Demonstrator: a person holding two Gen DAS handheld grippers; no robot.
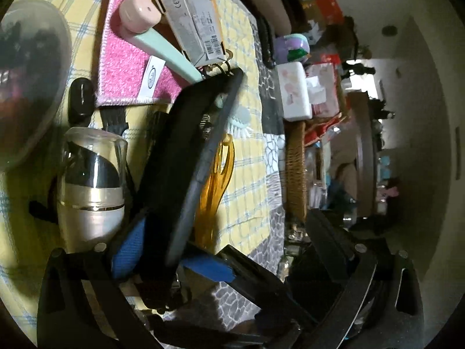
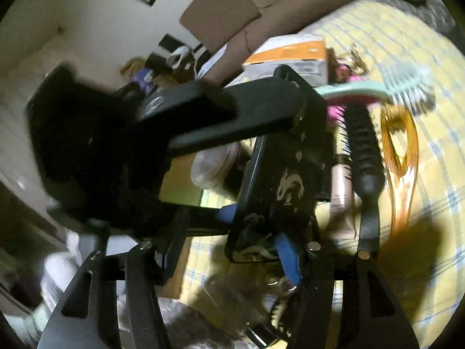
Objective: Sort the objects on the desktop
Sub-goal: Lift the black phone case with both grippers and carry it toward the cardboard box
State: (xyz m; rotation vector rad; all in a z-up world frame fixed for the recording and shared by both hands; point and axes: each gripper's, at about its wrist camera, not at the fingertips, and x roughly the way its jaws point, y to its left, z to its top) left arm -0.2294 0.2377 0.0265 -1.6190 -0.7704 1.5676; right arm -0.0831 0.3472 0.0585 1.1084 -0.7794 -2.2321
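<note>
Both grippers (image 1: 171, 264) (image 2: 255, 250) clamp black case (image 1: 189, 157)

Flat black case (image 1: 186, 157) w/ dragon print tilted on edge, pinched in left claw (image 1: 171, 264)

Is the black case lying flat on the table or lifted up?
Lifted and tilted. The black case stands on edge between the left gripper's blue pads, the yellow tablecloth visible behind it.

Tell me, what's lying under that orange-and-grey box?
The box rests on a mint brush handle and a pink towel. Anything directly beneath is hidden.
</note>
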